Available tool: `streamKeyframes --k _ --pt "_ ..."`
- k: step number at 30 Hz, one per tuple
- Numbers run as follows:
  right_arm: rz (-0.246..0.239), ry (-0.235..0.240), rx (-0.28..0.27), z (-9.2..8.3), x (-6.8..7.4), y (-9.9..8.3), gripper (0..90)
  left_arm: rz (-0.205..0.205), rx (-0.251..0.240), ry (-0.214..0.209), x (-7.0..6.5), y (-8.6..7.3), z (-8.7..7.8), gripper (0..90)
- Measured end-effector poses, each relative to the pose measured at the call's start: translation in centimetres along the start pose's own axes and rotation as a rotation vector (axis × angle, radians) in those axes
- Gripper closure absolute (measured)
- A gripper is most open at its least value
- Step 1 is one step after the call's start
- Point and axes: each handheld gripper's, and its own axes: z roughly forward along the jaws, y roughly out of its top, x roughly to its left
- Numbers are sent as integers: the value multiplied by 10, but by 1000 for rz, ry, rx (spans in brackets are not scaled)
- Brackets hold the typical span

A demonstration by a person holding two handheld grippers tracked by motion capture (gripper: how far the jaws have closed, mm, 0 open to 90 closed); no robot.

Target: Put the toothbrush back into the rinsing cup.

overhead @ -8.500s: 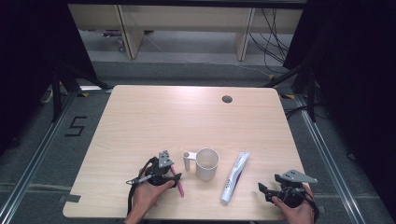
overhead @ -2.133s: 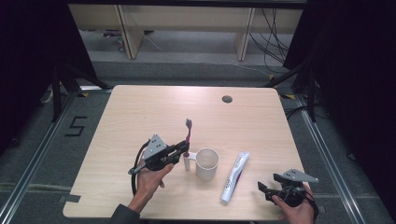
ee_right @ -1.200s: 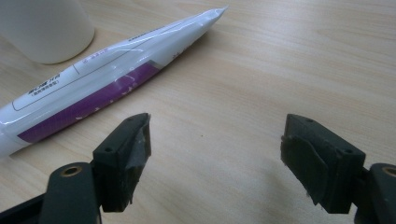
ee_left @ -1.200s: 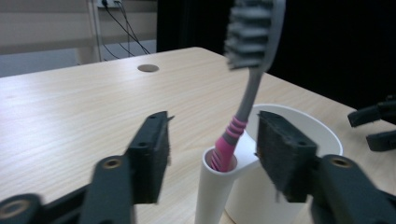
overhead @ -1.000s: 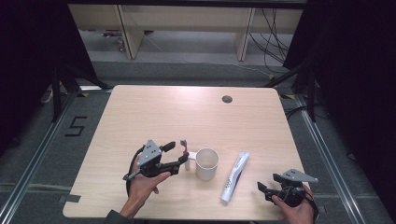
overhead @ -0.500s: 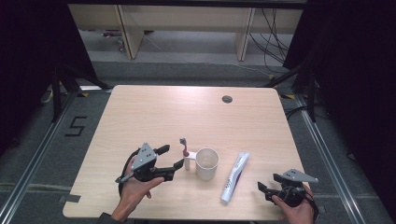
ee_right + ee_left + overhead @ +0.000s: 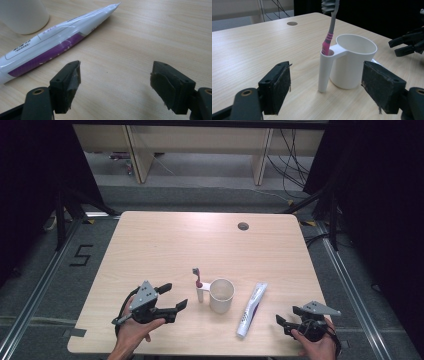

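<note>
A white cup (image 7: 221, 295) stands near the table's front, with a narrow holder tube (image 7: 325, 70) on its left side. A pink and grey toothbrush (image 7: 197, 277) stands upright in that tube, bristles up. My left gripper (image 7: 175, 295) is a little left of the cup and points at it. Its jaws have just been opening, and they stand open with nothing between them. A white and purple toothpaste tube (image 7: 251, 309) lies right of the cup. Further right, my right gripper (image 7: 286, 315) rests open at the front edge, aimed at the toothpaste (image 7: 55, 42).
The pale wooden table (image 7: 150, 245) has a round cable hole (image 7: 243, 226) at the back right. Dark floor with metal rails surrounds it, with a taped "5" (image 7: 80, 255) at the left. Shelving stands beyond the far edge.
My left gripper let go of the toothbrush, which now stands in the cup's holder, and drew back to the left with its jaws wider. The right gripper has not moved.
</note>
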Motion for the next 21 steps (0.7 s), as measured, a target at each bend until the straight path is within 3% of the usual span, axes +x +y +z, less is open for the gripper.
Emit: streamKeyframes --k 4,13,21 --pt "-7 5 -4 0 -1 0 251 8 29 14 1 -5 -8 225" --pt "-6 6 -1 -1 0 0 251 10 21 14 -2 -17 -20 220" --pt "-13 -3 -4 -1 -1 0 251 6 61 28 -8 -27 -27 213"
